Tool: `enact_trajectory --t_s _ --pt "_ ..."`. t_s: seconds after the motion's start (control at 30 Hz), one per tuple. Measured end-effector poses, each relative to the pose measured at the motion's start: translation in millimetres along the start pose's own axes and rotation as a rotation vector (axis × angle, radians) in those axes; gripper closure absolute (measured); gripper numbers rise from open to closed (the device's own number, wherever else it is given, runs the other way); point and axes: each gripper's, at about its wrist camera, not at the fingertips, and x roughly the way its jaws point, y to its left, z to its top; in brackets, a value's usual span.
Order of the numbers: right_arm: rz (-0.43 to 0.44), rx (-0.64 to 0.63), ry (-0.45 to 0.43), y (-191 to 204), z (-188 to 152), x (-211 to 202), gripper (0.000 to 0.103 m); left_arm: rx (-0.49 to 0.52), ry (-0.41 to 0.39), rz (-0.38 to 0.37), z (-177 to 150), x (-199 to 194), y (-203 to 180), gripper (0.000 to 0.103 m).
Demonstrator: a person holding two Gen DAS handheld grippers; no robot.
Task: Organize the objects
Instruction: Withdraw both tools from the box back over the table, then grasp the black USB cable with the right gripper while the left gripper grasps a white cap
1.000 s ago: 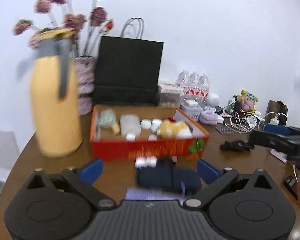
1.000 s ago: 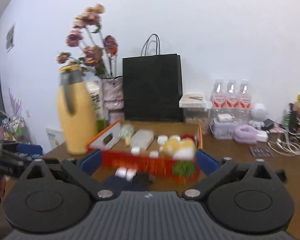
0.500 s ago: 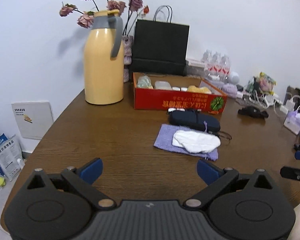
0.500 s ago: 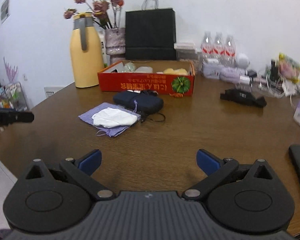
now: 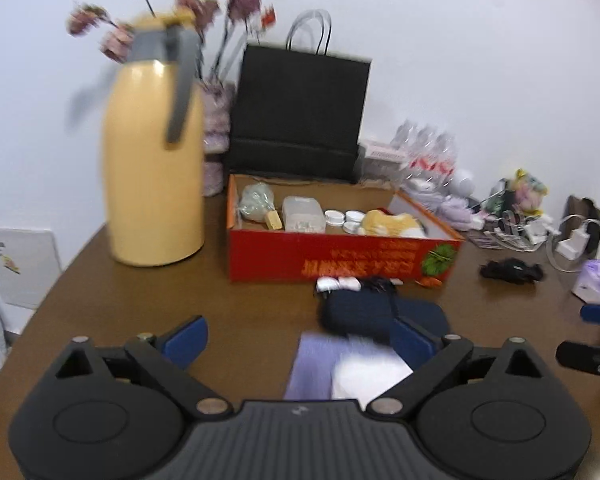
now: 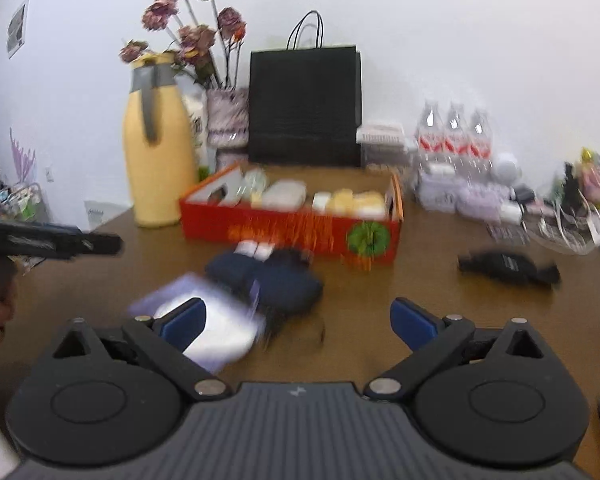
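Your left gripper (image 5: 299, 338) has its fingers spread wide with nothing between them, and your right gripper (image 6: 298, 322) is spread just as wide and empty too. Both views are blurred, so small details are uncertain. In the left wrist view the dark blue pouch (image 5: 360, 314) lies at about 1 o'clock from the gripper, just in front of the red box (image 5: 340, 258), with the lilac cloth (image 5: 312, 364) and the white cloth (image 5: 366, 372) on it closer to you, partly behind the right-hand fingertip. Two small white caps (image 5: 337, 283) sit against the box's front wall. The yellow thermos (image 5: 154, 168) stands at 11 o'clock, beside the box's left end and near the table (image 5: 112, 300) edge, which curves away at 9 o'clock. Bare wood lies open between the thermos and the cloths. In the right wrist view, open tabletop runs from 12 to 2 o'clock, up to the black strap (image 6: 508, 268); cables and bottles crowd the far edge beyond it.
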Motion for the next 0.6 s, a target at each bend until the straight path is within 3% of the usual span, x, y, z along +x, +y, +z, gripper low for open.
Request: enact_trajectory --t_s 0.13,0.27,0.3,0.33,0.4,0.5,0.57,0.6 --pt "-0.001 0.045 0.023 -13 36 81 0.007 0.065 0.095 -0.045 36 89 -9 0.023" --pt "0.053 0.082 0.103 -22 48 156 0.017 0.047 0.141 -0.067 47 142 -12 0.03" --pt "0.067 0.097 0.129 -23 49 173 0.02 0.06 0.162 -0.072 47 153 -13 0.037" --pt "0.075 0.113 0.153 -23 49 187 0.027 0.066 0.182 -0.072 47 162 -13 0.041" --pt "0.095 0.124 0.182 -21 44 209 0.03 0.047 0.219 -0.062 44 177 -12 0.063" --pt "0.107 0.121 0.217 -16 31 228 0.041 0.031 0.19 -0.086 33 181 -8 0.066" --pt "0.153 0.132 0.221 -15 26 227 0.052 0.091 0.143 -0.082 24 175 -13 0.067" --pt "0.152 0.123 0.214 -14 26 224 0.052 0.12 0.136 -0.083 22 174 -16 0.071"
